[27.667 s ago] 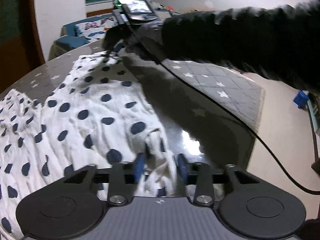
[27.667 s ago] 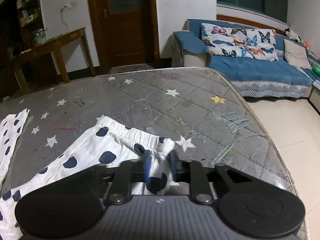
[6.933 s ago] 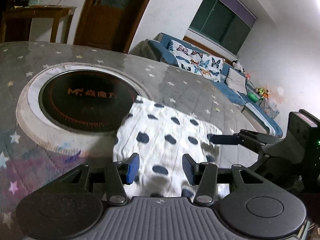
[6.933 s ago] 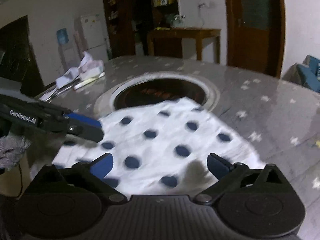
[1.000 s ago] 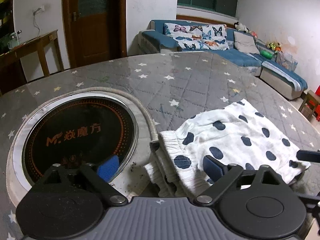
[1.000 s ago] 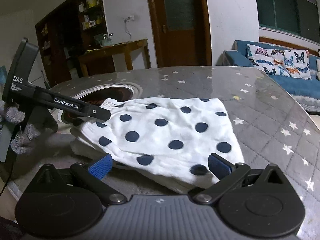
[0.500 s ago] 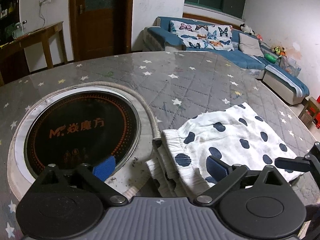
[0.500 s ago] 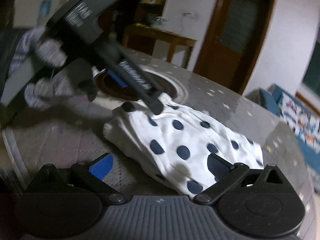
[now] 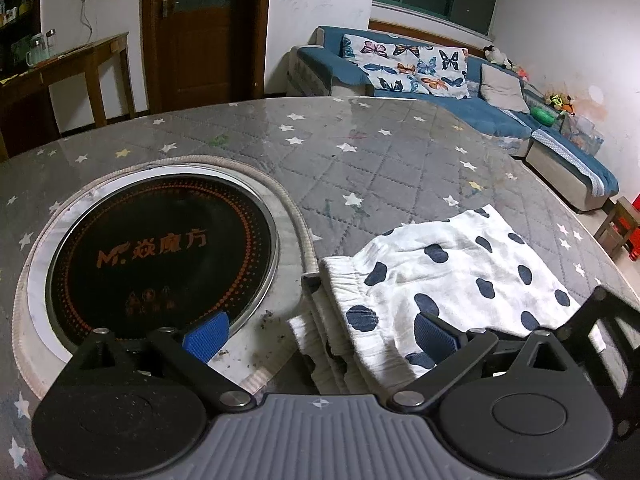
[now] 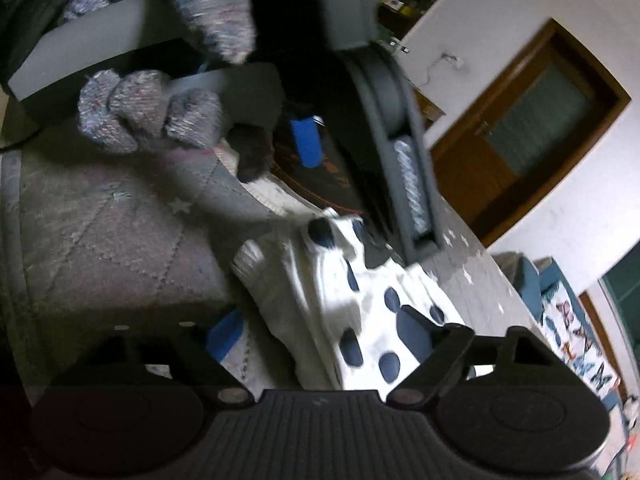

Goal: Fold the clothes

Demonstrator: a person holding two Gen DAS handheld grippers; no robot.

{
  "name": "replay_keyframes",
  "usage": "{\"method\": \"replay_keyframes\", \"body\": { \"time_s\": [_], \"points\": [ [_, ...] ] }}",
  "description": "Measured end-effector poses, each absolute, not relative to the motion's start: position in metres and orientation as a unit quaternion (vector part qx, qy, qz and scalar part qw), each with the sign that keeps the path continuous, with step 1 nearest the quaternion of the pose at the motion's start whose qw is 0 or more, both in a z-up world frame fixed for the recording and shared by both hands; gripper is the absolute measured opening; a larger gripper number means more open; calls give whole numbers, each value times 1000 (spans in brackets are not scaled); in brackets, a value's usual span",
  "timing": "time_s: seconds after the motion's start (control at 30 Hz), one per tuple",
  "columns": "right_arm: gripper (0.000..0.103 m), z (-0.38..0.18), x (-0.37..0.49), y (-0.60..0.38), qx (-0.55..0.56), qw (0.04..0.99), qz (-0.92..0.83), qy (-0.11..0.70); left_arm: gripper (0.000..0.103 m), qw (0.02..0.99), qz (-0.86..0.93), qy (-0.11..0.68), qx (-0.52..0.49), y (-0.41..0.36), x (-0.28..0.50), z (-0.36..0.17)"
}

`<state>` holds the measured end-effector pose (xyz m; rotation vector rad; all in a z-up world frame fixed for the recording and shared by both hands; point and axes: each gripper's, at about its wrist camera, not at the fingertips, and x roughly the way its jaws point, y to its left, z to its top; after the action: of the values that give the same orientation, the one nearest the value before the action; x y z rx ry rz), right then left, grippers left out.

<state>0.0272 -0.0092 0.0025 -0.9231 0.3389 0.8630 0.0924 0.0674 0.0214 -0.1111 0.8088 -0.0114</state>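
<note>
Dim living room: blue sofa point(image 9: 460, 92) with butterfly cushions along the far wall, brown door point(image 9: 202, 32) behind, and in front a round table point(image 9: 400, 160) under a grey star-quilted cover, with a black induction plate point(image 9: 160, 252) sunk in its middle.

Folded polka-dot garment point(image 9: 448, 280) lying on the table just beside the plate's rim, elastic waistband toward the plate, several layers stacked at the near edge. Folding apparently finished or close to it; step in hand probably a last tidy or a grasp of the stack to move it. Next move likely calling for both grippers to take the thick layered edge squarely, so that the stack keeps its shape and no layer slips out.

Left gripper point(image 9: 320, 334) hovering low over the waistband end, jaws spread wide, one blue pad over the plate's rim and the other above the dotted cloth, nothing held. Right gripper point(image 10: 326, 332) rolled on its side at the garment's near edge, jaws fairly wide and closing, folded cloth lying between the pads but not visibly pinched; picture blurred, contact not certain. Gloved hand point(image 10: 152, 110) on the left gripper's handle visible in the right wrist view.
</note>
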Motion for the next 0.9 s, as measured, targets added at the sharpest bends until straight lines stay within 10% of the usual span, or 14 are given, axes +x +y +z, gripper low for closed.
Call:
{"method": "replay_keyframes", "body": {
  "time_s": [0.47,0.9],
  "points": [
    [42,-2,20,3,-453,770,426,145,101,905,-10,406,-129,85,97,25],
    [28,27,37,-20,-341,818,430,170,101,856,-34,428,-287,111,98,11]
  ]
}}
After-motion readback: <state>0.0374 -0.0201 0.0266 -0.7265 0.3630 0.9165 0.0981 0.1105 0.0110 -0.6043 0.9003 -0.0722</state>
